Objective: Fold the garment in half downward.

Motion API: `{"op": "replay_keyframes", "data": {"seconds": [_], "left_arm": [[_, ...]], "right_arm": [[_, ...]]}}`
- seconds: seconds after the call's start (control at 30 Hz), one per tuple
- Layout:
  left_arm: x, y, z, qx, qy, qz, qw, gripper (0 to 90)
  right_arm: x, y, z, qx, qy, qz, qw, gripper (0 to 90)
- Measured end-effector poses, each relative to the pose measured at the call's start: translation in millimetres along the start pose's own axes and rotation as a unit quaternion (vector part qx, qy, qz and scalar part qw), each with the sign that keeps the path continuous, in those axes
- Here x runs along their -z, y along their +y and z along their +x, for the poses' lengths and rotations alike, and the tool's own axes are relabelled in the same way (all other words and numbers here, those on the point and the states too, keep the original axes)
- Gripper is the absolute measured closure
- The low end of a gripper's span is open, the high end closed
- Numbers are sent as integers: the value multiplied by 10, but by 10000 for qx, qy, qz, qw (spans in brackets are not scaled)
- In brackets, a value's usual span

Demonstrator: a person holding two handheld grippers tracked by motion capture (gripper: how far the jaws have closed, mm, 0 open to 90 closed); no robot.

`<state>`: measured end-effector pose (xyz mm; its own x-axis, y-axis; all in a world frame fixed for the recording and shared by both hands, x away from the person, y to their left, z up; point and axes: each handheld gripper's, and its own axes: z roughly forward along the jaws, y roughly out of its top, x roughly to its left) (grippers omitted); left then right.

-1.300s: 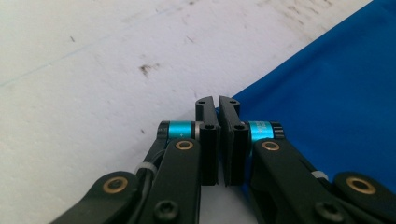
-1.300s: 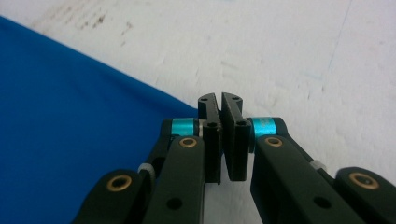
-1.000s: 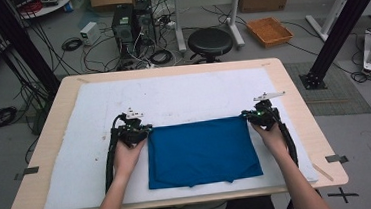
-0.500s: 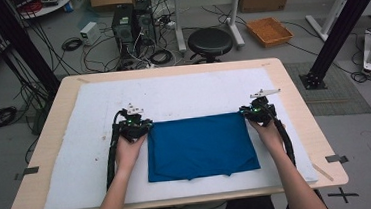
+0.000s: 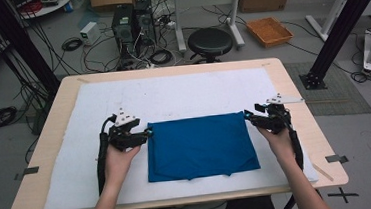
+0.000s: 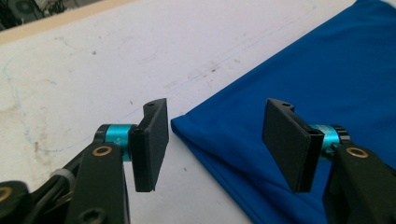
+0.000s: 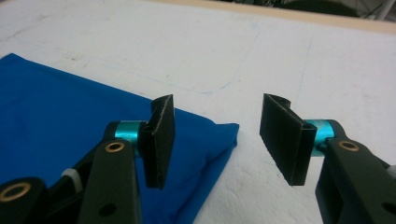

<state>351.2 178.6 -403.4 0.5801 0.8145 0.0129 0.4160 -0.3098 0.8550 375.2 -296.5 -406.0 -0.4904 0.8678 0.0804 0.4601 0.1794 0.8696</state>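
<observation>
Centrally, a folded blue cloth [image 5: 201, 146] was laid flat on the white mat [image 5: 78, 173] covering the tabletop [image 5: 293, 91]. The left hand-held gripper [image 5: 148, 132] was held just beside the cloth's far left corner, the right hand-held gripper [image 5: 248, 115] at its far right corner. Both sets of jaws had just been opening and were seen spread wide, with nothing gripped; each corner was observed lying below the gap, untouched by the pads.

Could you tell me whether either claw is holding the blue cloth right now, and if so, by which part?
Nothing is held. Both the left claw and right claw have just been opening; each stands open over a far corner of the blue cloth, pads clear of it.
</observation>
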Motion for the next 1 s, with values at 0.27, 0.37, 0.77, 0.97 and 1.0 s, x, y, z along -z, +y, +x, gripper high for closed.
{"op": "replay_keyframes", "data": {"seconds": [0.27, 0.37, 0.77, 0.97, 1.0], "left_arm": [[315, -81, 46, 47, 76, -400, 9992, 356], [362, -103, 109, 180, 153, -548, 9982, 355], [371, -135, 80, 15, 482, -578, 9972, 321], [395, -139, 93, 95, 526, -637, 9965, 317], [395, -138, 91, 93, 517, -637, 9966, 317]], "right_arm": [[346, -95, -102, -93, -101, -309, 9994, 436], [396, -112, -180, -226, -142, -362, 9990, 430], [457, -122, -265, -440, -53, -465, 9979, 371], [470, -117, -272, -482, -63, -517, 9975, 344], [471, -119, -273, -480, -63, -520, 9975, 344]]}}
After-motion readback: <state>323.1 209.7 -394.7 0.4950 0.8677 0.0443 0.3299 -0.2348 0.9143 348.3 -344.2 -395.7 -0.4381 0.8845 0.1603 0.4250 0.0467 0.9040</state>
